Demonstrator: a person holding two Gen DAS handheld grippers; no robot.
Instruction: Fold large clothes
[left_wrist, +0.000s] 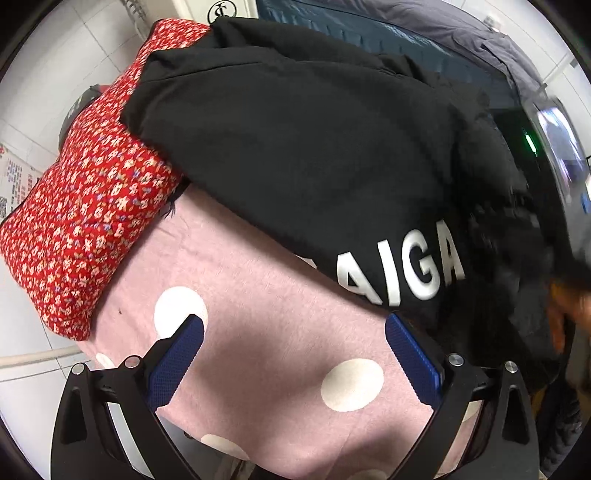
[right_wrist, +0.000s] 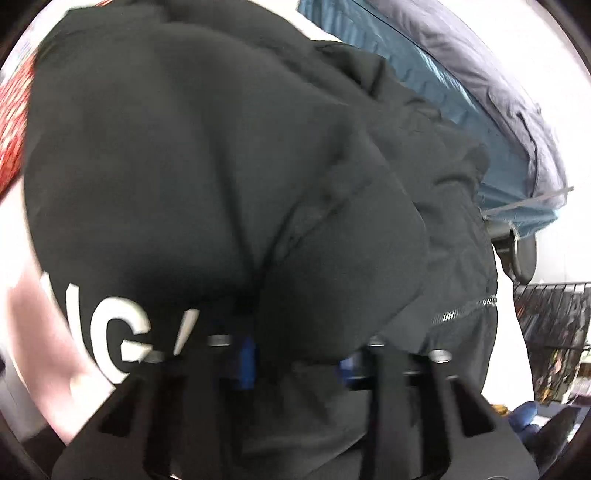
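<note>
The left gripper (left_wrist: 293, 341) was seen with fingers apart over the pink spotted sheet (left_wrist: 258, 295). The right gripper (right_wrist: 295, 360) was clamped on the near hem of the black garment (left_wrist: 295, 147), lying right of the red floral cloth (left_wrist: 92, 206). Risk judged: a thin, blurred pinch could slip, spoiling the fold.

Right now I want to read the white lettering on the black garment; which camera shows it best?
The left wrist view: the white lettering is sharp and unobstructed on the black garment. In the right wrist view it is blurred and partly cut off.
</note>
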